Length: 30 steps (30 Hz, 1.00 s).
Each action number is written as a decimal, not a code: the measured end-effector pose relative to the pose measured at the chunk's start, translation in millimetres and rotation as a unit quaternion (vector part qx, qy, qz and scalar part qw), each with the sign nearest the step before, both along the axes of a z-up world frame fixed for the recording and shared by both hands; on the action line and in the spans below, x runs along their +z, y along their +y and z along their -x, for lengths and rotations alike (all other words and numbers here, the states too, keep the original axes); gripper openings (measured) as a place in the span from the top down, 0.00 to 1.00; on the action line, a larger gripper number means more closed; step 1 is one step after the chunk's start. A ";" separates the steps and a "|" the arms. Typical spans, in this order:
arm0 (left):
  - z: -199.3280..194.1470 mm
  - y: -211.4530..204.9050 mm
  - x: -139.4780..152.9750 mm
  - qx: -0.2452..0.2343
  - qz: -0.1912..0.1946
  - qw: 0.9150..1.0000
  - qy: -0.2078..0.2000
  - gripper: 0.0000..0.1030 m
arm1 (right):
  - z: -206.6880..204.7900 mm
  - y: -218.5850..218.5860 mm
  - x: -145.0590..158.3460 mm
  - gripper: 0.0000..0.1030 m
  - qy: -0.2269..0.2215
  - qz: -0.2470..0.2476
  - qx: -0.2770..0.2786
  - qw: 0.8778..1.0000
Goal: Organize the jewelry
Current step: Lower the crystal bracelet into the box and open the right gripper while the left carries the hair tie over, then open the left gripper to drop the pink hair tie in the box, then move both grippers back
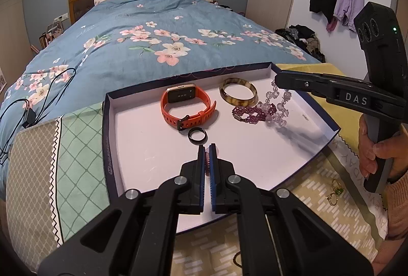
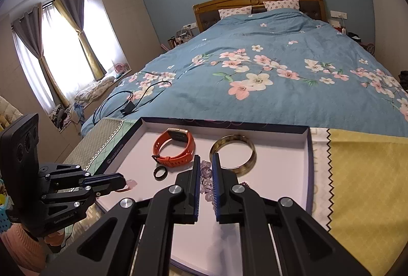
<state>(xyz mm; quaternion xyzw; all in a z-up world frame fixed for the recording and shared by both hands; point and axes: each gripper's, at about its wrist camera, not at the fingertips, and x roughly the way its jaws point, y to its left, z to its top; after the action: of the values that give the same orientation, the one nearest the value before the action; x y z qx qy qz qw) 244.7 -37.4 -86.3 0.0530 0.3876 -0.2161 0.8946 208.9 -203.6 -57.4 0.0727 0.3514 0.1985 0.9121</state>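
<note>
A shallow white-lined box tray (image 1: 142, 148) (image 2: 280, 174) holds an orange smartwatch (image 1: 187, 107) (image 2: 174, 148), a brown bangle (image 1: 238, 95) (image 2: 233, 154), a black ring (image 1: 196, 135) (image 2: 161, 172) and a purple bead bracelet (image 1: 251, 115). My left gripper (image 1: 207, 148) (image 2: 122, 181) is shut on a small pink bead piece (image 1: 207, 161) (image 2: 128, 184) over the tray's front left. My right gripper (image 2: 204, 161) (image 1: 278, 79) is shut on a clear lilac bead bracelet (image 2: 206, 179) (image 1: 276, 103), which hangs down to the tray floor beside the purple bracelet.
The tray lies on patterned cloths (image 1: 76, 148) at the foot of a blue floral bed (image 2: 255, 72). Gold and green trinkets (image 1: 335, 191) lie on the yellow cloth (image 2: 369, 186) to the right. A black cable (image 1: 38, 102) lies on the quilt at left.
</note>
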 end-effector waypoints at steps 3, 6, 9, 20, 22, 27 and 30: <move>-4.2 -1.4 -3.3 0.002 -0.002 1.000 0.006 0.97 | -1.3 3.1 -3.0 0.93 0.005 0.000 0.005 1.000; -7.9 -2.8 -6.3 0.004 -0.005 1.000 0.009 0.97 | -3.8 5.1 -7.7 0.92 0.014 -0.004 0.009 1.000; -11.5 -3.2 -9.8 0.007 -0.008 1.000 0.014 0.97 | -4.2 6.9 -11.6 0.90 0.019 -0.002 0.005 1.000; -21.1 -5.3 -16.6 0.015 -0.007 1.000 0.022 0.97 | 6.9 2.3 -6.0 0.81 0.019 -0.017 0.005 1.000; -24.3 -7.6 -17.6 0.016 -0.010 1.000 0.023 0.97 | 11.7 1.7 -4.4 0.78 0.017 -0.019 0.007 1.000; -27.9 -11.5 -22.2 0.014 -0.008 1.000 0.026 0.92 | 28.1 -1.4 -0.4 0.68 0.012 -0.024 0.011 1.000; -25.4 -10.5 -20.2 0.015 -0.003 1.000 0.021 0.88 | 37.7 -3.4 0.9 0.67 0.009 -0.024 0.013 1.000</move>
<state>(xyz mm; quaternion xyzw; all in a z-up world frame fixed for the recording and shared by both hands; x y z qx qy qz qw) 270.1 -47.9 -106.5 0.0455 0.4077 -0.2026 0.8892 171.1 -207.0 -56.5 0.0918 0.3554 0.2182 0.9042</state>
